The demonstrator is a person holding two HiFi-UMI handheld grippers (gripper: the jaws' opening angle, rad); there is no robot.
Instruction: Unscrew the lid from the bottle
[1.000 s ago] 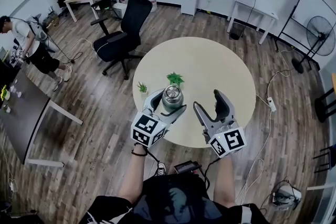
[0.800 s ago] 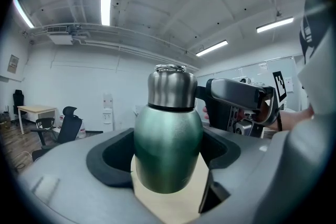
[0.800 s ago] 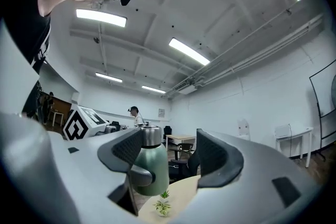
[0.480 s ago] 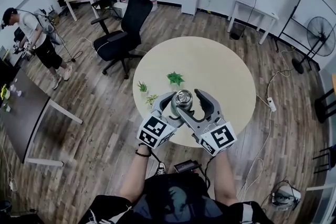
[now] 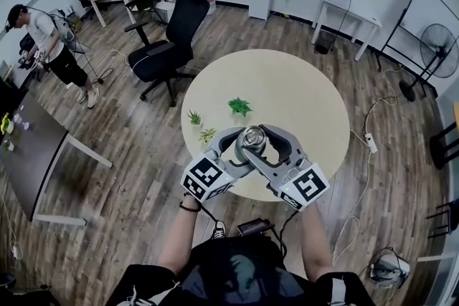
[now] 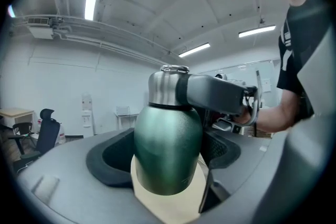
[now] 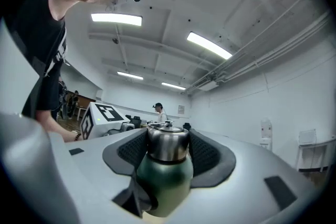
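Bottle [image 6: 167, 149], dark green rounded body, brushed steel lid [image 6: 164, 86], upright

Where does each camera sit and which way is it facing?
Head view: on the person's head, facing steeply down at the round table; forearms, left gripper and right gripper show.
Left gripper view: on that gripper, roughly level along jaws clamping the green bottle; the person's torso shows.
Right gripper view: on that gripper, facing oppositely; its jaws have just been closing onto the lid; torso shows.
Shared: both gripper views see the bottle.
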